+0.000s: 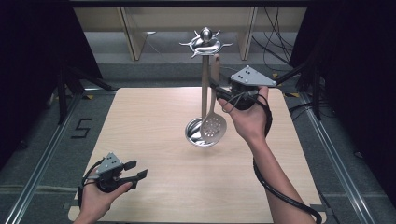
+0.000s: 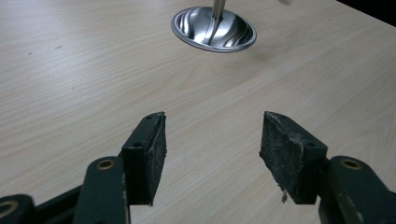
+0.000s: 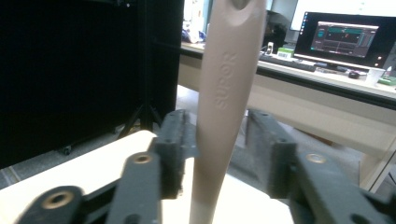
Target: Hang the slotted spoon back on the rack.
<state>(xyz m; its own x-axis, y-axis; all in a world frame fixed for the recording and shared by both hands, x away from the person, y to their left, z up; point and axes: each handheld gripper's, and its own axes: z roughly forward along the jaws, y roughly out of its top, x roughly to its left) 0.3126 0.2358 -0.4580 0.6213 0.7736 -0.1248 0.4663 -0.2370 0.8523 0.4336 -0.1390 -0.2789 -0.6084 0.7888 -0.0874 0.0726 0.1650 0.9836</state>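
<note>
Pale wood counter [image 1: 154, 140], dark curtains at both sides, shelving behind. Left tool [image 1: 136, 173] low at the near left corner, held just over the bare wood; jaws spread wide, nothing between them. Mid-counter: a steel rack [image 1: 204, 60] with hooked top, pole rising from a round dish base [image 2: 213, 29]. A slotted spoon [image 1: 213, 127] hangs bowl-down beside the pole, over the base. Right tool [image 3: 219, 149] raised at the beige handle [image 3: 226, 93], marked SUPOR; jaws flank it, a gap showing at the right pad.
</note>
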